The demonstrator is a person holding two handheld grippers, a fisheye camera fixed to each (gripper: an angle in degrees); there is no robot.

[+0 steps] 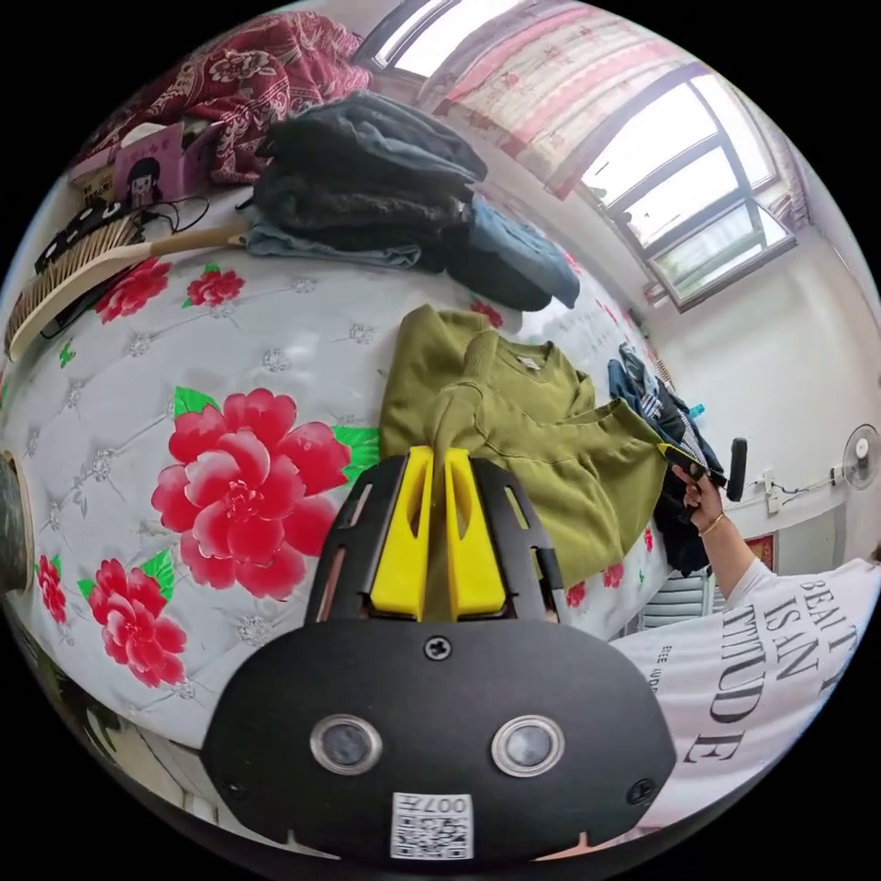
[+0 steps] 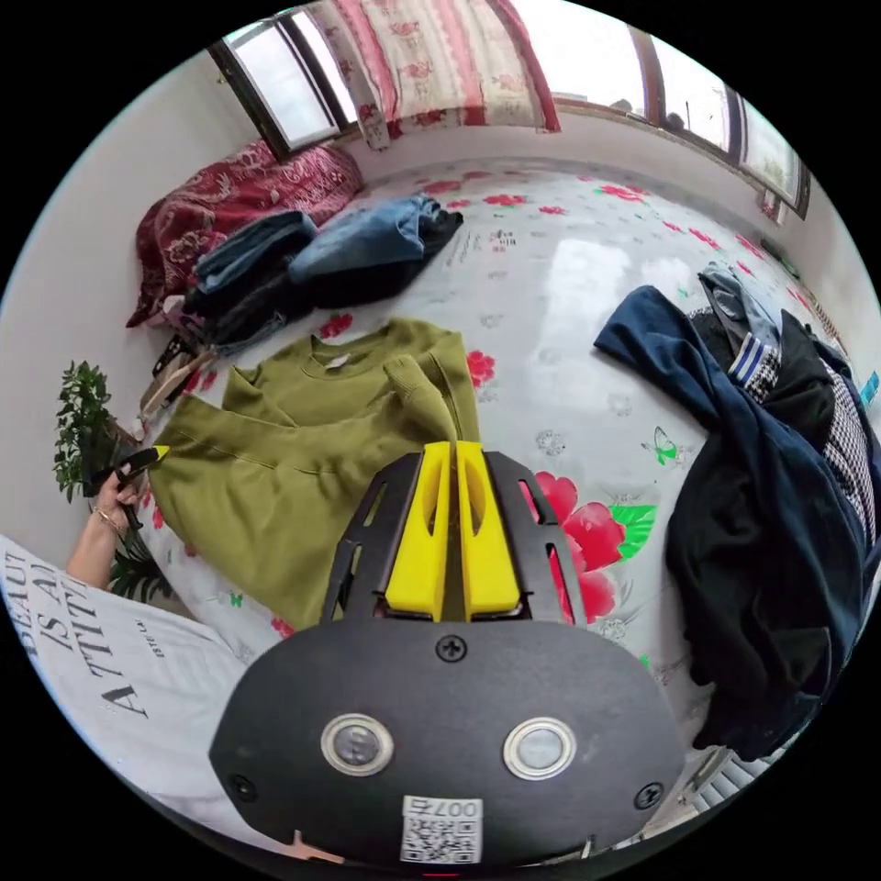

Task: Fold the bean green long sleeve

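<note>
1. The bean green long sleeve point(image 1: 569, 477) lies flat and front up on the flowered bed point(image 1: 275, 349). Its hem is towards the bed edge where the person stands, and its collar points to the far side.
2. The left gripper point(image 1: 439, 454) has its yellow jaws pressed together on a fold of the shirt's sleeve, and green cloth shows in the slit between them.
3. The right gripper point(image 2: 451, 447) is likewise clamped, its jaw tips on the other sleeve. That sleeve is folded across the chest with its ribbed cuff point(image 2: 413, 376) just beyond the tips.
4. In the left gripper view, a hand point(image 1: 702, 496) holds the right gripper at the shirt's drawn-out side.
5. A stack of folded jeans and dark garments point(image 1: 367, 184) sits toward the far edge, beside a red patterned quilt point(image 1: 248, 73).
6. A loose heap of navy and black clothes point(image 2: 771, 477) lies along another edge.
7. A wooden-handled brush point(image 1: 92, 262) rests near a corner.
</note>
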